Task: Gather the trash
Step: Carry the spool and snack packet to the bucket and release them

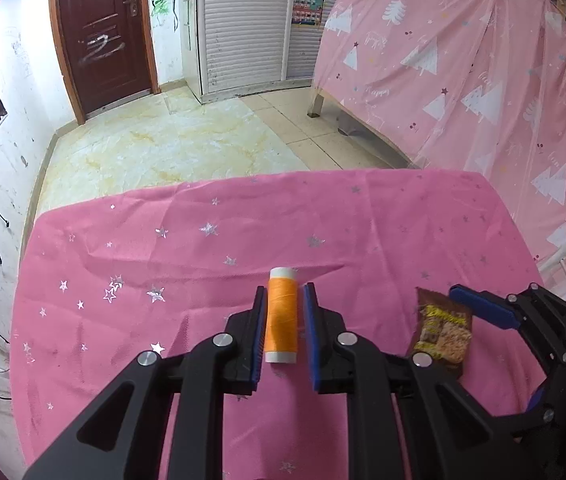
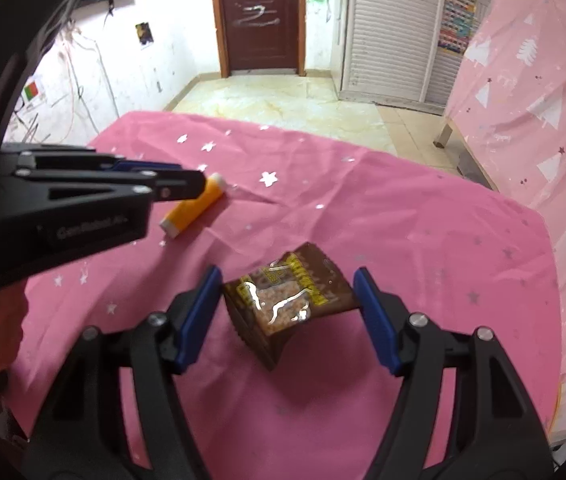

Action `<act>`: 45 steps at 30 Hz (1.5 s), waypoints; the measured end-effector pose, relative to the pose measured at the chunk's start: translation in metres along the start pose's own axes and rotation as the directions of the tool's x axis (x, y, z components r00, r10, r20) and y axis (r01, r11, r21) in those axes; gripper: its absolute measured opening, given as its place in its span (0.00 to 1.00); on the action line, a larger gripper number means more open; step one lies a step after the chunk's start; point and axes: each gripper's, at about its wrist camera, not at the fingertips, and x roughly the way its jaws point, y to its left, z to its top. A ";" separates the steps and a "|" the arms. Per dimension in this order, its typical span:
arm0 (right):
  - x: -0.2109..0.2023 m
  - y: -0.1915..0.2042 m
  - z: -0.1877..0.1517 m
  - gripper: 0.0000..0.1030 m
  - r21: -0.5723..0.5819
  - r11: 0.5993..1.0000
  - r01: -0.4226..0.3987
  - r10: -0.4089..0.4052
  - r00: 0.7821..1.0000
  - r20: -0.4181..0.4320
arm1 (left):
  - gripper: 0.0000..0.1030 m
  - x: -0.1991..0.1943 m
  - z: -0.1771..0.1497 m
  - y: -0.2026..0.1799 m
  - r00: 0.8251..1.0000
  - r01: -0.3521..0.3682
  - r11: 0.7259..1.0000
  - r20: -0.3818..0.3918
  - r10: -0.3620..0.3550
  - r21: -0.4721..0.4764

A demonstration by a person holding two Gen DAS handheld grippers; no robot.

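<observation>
An orange thread spool with white ends lies on the pink star-print tablecloth. My left gripper is open, its blue-padded fingers on either side of the spool with small gaps. A brown snack packet lies on the cloth between the fingers of my right gripper, which is open wide and not touching it. The packet and the right gripper also show at the right of the left wrist view. The spool and left gripper show at the left of the right wrist view.
The table's far edge drops to a marble-pattern floor. A pink tree-print curtain hangs to the right. A brown door and white louvred cabinet stand at the far wall.
</observation>
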 end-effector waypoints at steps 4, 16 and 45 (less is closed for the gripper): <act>-0.011 -0.014 -0.004 0.63 0.039 0.999 0.005 -0.006 1.000 0.024 | 0.11 -0.002 0.001 -0.004 1.000 -0.028 0.999 -0.011 0.029 0.017; -0.022 -0.039 -0.014 0.64 0.088 0.996 0.011 -0.016 0.998 0.058 | 0.11 0.028 0.007 -0.004 0.994 -0.028 0.999 -0.110 0.026 -0.016; -0.092 -0.154 -0.075 0.64 0.313 0.944 0.109 -0.163 0.975 0.154 | 0.10 -0.017 0.011 -0.139 0.998 0.054 0.986 -0.019 -0.051 0.156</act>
